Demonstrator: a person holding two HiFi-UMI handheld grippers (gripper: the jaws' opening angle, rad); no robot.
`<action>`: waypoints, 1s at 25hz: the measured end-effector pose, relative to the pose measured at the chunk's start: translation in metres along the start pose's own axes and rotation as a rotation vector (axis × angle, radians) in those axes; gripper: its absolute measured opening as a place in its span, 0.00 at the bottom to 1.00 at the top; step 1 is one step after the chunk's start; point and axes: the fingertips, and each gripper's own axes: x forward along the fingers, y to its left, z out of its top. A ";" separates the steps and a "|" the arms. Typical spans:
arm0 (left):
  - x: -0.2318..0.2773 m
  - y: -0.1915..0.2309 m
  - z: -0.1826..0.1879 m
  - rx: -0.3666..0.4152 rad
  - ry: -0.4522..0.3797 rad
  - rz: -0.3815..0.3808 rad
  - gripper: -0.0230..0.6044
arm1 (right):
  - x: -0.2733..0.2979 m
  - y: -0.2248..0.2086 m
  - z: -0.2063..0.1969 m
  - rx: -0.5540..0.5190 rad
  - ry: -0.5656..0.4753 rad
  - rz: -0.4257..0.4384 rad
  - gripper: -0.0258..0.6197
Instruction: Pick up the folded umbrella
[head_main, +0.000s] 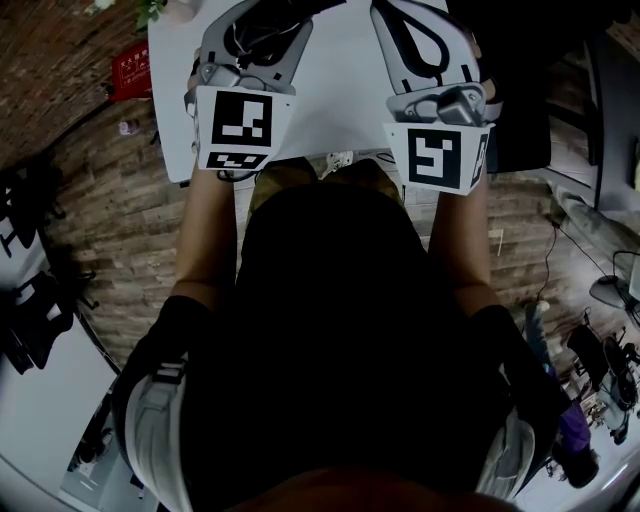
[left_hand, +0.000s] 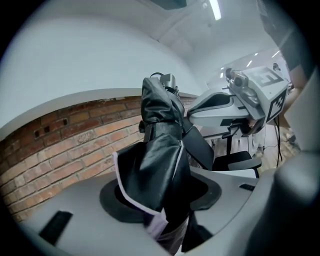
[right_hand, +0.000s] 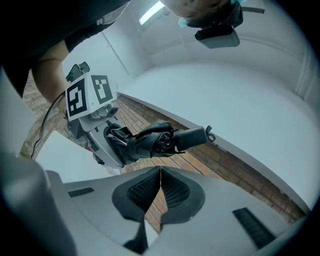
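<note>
Left gripper (left_hand: 165, 197): closed on the folded umbrella (left_hand: 160, 150), jaws about half apart with the black fabric bundle pressed between them.
Right gripper (right_hand: 160, 192): jaws shut together, nothing between them, held apart from the umbrella.
Place of the umbrella: in the air, in the left gripper only, in front of the brick wall (left_hand: 70, 135); not touching the white table (head_main: 335, 90), as far as the gripper views show.
Orientation: sticking out along the left jaws, the handle (right_hand: 192, 136) at the far end with a small strap loop (right_hand: 210, 131) on it.
Weight: probably light, easy for one gripper.
Stiffness: soft and loose outside, likely stiff inside where the folded shaft and ribs run.
Surface: smooth, shiny cloth, so likely slippery under the pads.
Loose part: one flap with a pale edge (left_hand: 137, 197) hanging free near the jaws, not wrapped tight.
Best hold: across the thick middle of the bundle, where the hard core backs the cloth; the handle also good, being rigid.
Risk: cloth sliding over the core, or only the flap caught, with the umbrella tilting or slipping out.
</note>
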 end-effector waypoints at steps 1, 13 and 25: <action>-0.002 0.000 0.003 0.002 -0.008 0.006 0.38 | 0.000 -0.001 0.000 0.004 -0.005 0.000 0.08; -0.028 0.004 0.028 0.036 -0.163 0.077 0.38 | 0.000 0.002 0.015 0.045 -0.041 0.023 0.08; -0.033 0.002 0.037 0.044 -0.215 0.076 0.38 | 0.003 0.000 0.012 0.070 -0.035 0.038 0.08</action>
